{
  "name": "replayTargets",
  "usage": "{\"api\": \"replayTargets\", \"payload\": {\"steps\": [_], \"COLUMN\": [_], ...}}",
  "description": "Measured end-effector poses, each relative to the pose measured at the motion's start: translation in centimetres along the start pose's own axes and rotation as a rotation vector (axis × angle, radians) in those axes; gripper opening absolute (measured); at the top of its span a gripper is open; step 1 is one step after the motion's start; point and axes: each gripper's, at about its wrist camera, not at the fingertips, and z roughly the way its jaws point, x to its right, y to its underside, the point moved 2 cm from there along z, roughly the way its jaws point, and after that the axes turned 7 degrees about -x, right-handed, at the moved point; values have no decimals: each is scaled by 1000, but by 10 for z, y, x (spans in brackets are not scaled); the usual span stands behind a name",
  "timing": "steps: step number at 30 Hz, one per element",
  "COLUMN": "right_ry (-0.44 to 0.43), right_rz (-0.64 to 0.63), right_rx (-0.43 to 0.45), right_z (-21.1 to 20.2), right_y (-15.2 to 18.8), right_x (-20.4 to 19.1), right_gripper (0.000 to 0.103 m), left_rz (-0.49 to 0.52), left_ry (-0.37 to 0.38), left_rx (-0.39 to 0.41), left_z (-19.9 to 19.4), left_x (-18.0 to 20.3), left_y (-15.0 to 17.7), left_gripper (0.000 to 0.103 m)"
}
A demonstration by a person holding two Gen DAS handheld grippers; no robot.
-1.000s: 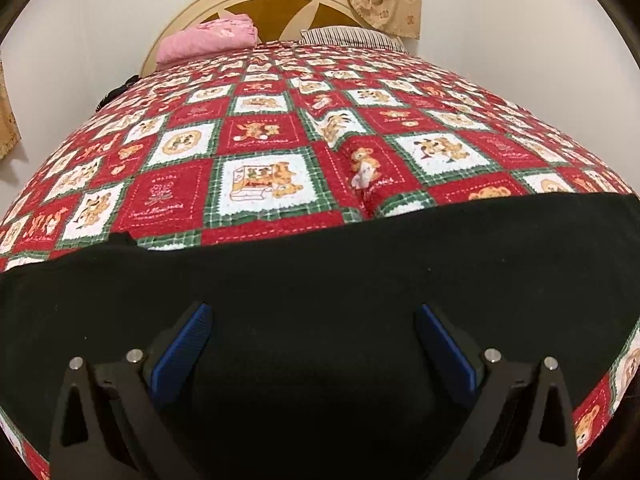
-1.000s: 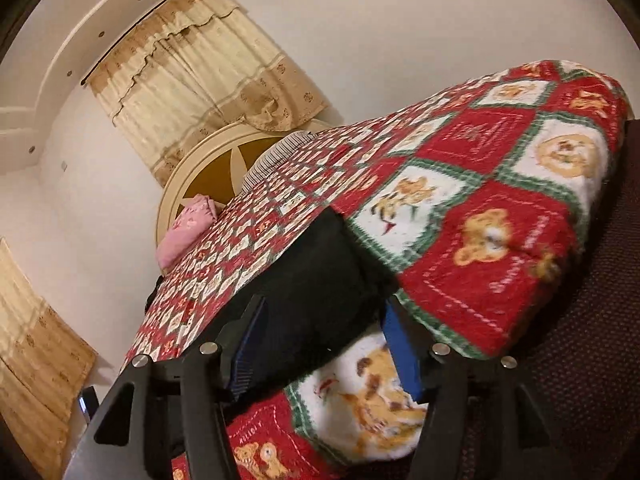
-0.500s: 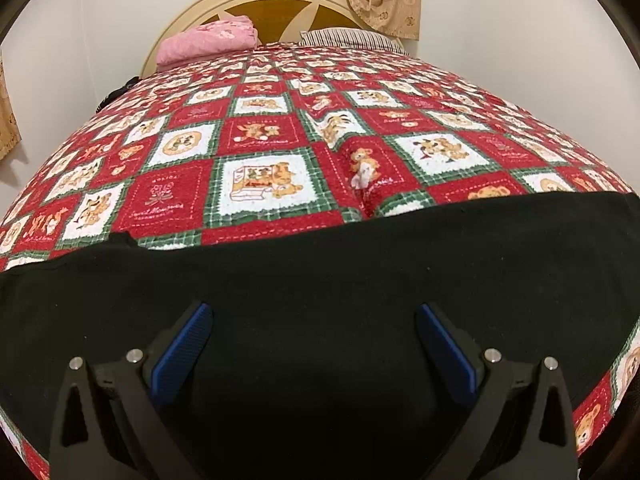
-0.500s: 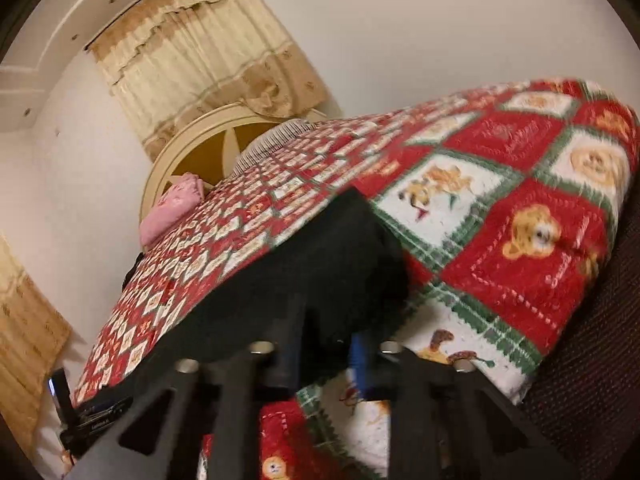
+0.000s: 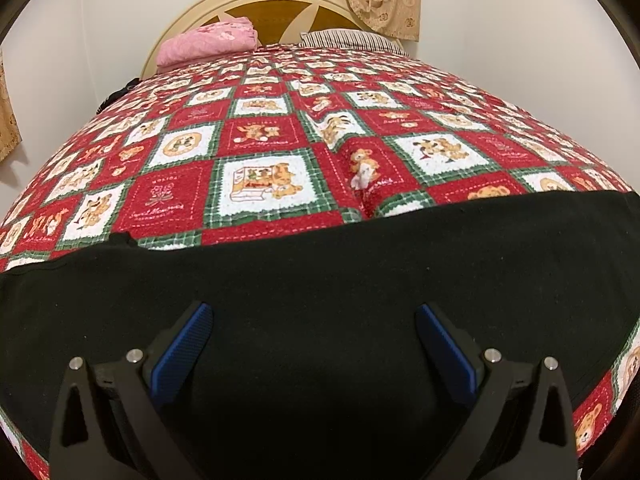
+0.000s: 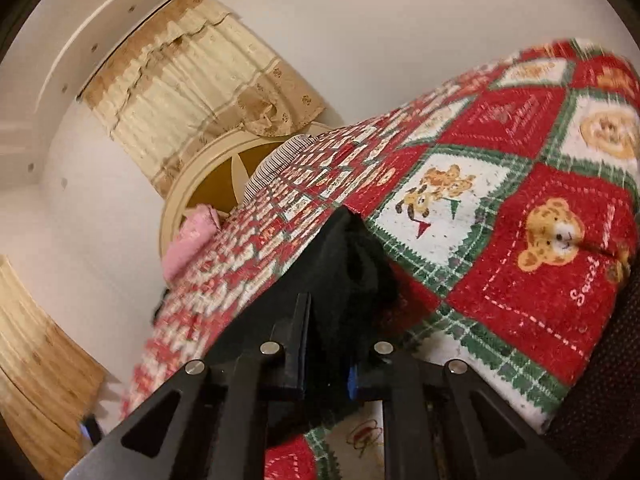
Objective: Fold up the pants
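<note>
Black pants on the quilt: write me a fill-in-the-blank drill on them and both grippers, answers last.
1. The right gripper is shut on the black ____.
2. The left gripper hovers over the pants with its jaws ____.
3. The pants lie on a red, white and green ____ with bear pictures.
4. Near the headboard lies a folded ____ cloth.

Answers: pants; open; quilt; pink

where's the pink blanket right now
The pink blanket lies folded at the far end of the bed, upper left in the left wrist view, against the headboard beside the striped pillow.
</note>
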Motion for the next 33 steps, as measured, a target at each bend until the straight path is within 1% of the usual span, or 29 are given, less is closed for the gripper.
{"api": "replayTargets", "payload": {"steps": [3,5,8,10,12,13,15,16,18,23,30,33], "right_ry": [47,48,49,75,133,148,192,198,185,162,154,155], "right_rz": [-27,-24,-27,-45,-116,-147,-285,-318,-388,-456,-523,-566], "right_rx": [-10,-12,-14,-9,15,29,79,91,114,115,129,148], "right_z": [3,2,0,-2,-7,-8,-17,-19,-24,-21,-24,-27], "right_y": [0,1,2,3,6,5,10,12,19,30,41,46], "right_x": [-7,-6,-5,-8,-24,-30,-59,-68,-90,-117,-137,-148], "right_gripper": [14,10,9,8,8,8,8,8,8,8,8,8], "left_rz": [0,-1,-1,-1,-3,-4,-5,-4,-6,-6,-8,-8], "left_ry": [1,3,3,5,10,13,14,13,15,23,27,28], "left_rx": [1,3,6,6,9,10,10,10,11,13,15,15], "left_z": [0,-1,-1,-1,-1,-1,-1,-1,-1,-1,-2,-2], "left_x": [0,1,1,0,0,0,0,0,0,-1,-1,-1], "left_y": [0,0,0,0,0,0,0,0,0,0,1,1], "left_gripper": [103,103,103,103,103,103,103,103,103,103,103,103]}}
